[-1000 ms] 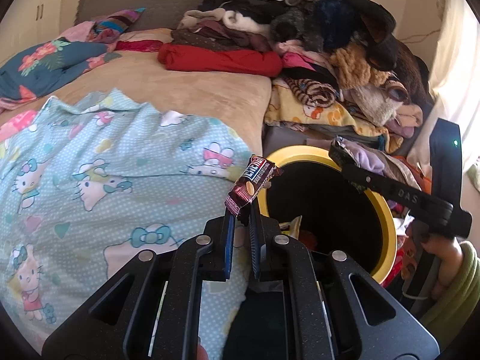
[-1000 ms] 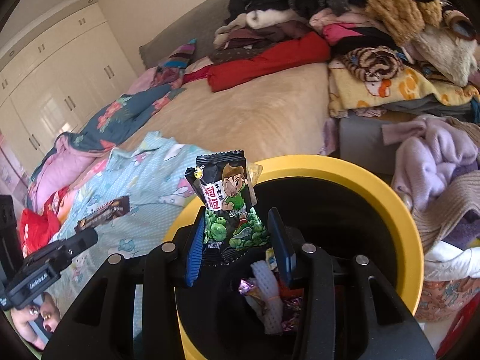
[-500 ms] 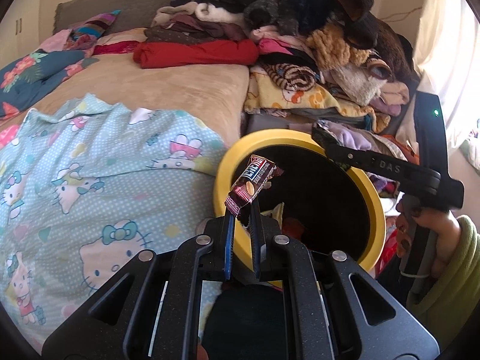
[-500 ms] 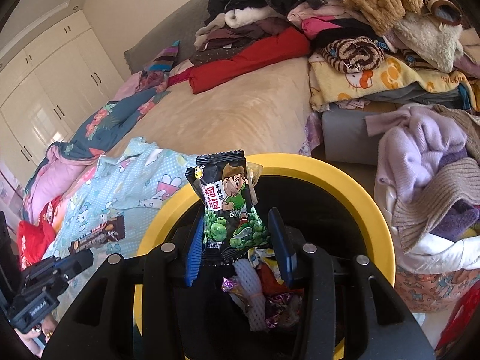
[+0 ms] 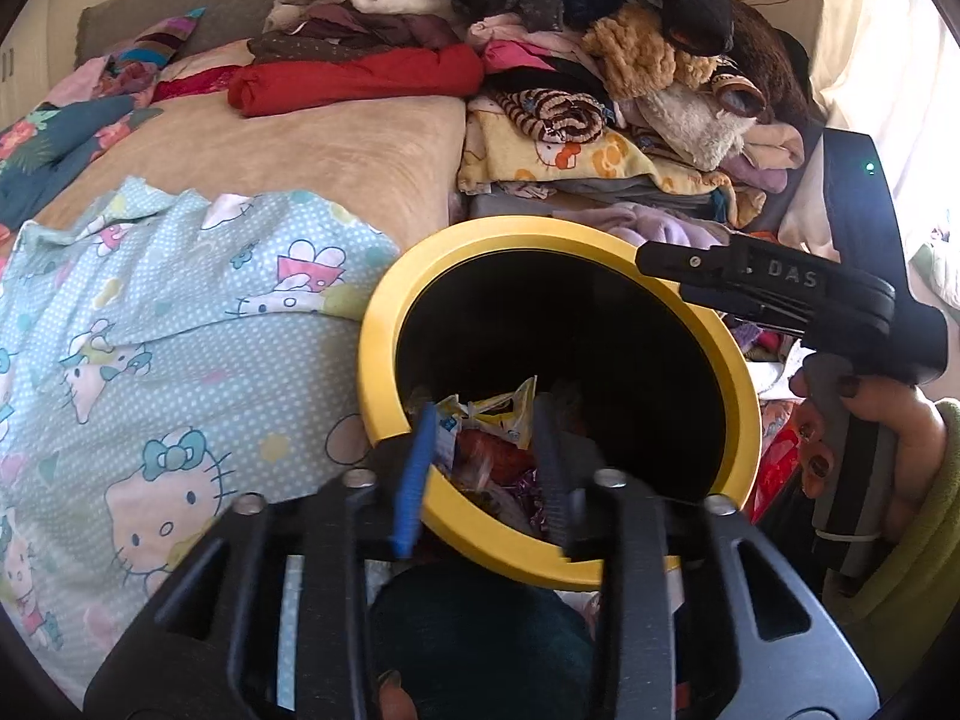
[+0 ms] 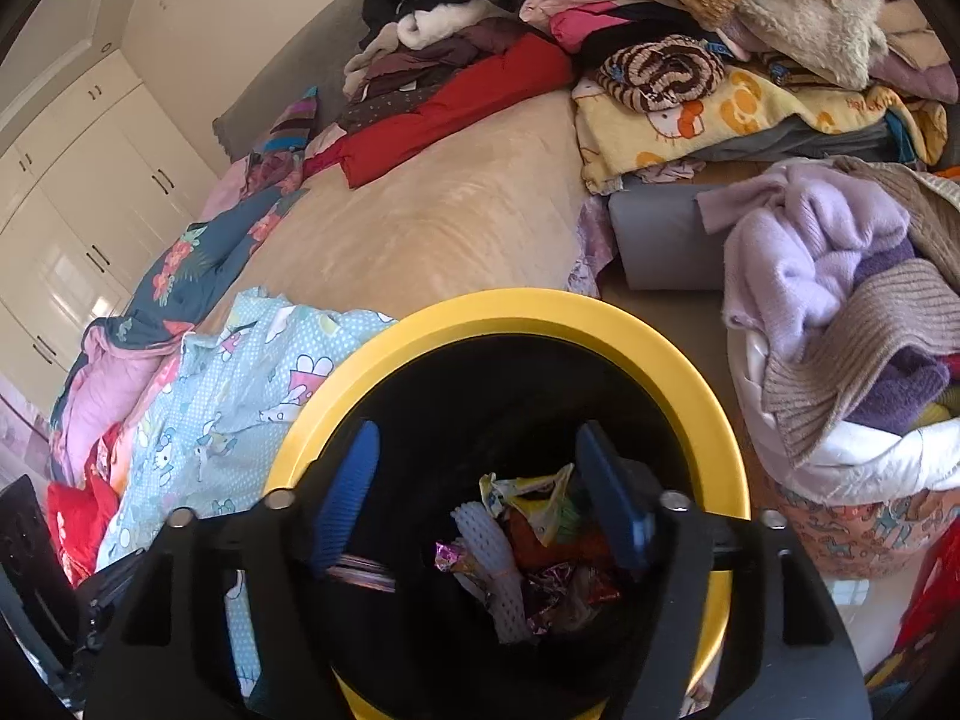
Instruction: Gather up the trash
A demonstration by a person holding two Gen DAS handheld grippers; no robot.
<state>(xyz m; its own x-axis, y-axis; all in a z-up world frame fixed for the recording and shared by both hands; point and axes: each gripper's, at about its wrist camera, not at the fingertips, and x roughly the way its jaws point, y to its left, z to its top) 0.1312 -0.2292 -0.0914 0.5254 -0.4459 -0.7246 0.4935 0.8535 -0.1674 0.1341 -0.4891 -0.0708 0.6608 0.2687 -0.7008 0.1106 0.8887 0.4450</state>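
Trash (image 6: 528,546): a loose heap of crumpled wrappers at the bottom of the bin (image 5: 735,360), low centre in both wrist views, directly below and ahead of both pairs of tongs. Bin: round, glossy yellow rim, black inside, standing against the edge of the bed (image 5: 312,144). Contents: a yellow-and-white foil packet (image 6: 537,495), creased and upright; a white foam net sleeve (image 6: 486,546), ribbed and tubular, long axis running from upper left to lower right of the right wrist frame; purple and red metallic scraps (image 6: 558,579). Left tongs (image 5: 483,468): jaws have just been opening, now partly apart over the near rim, nothing between them. Right tongs (image 6: 477,495): jaws have just been opening, now wide, empty, centred over the mouth, so the nearer pair to the heap. No further litter shows on the bedding, so the next piece probably lies out of frame. Surroundings: pale-blue cartoon-print sheet (image 5: 150,372), soft and rumpled; beige plush blanket (image 6: 432,222); stacked folded clothes (image 5: 570,72); lilac knit in a basket (image 6: 804,258).
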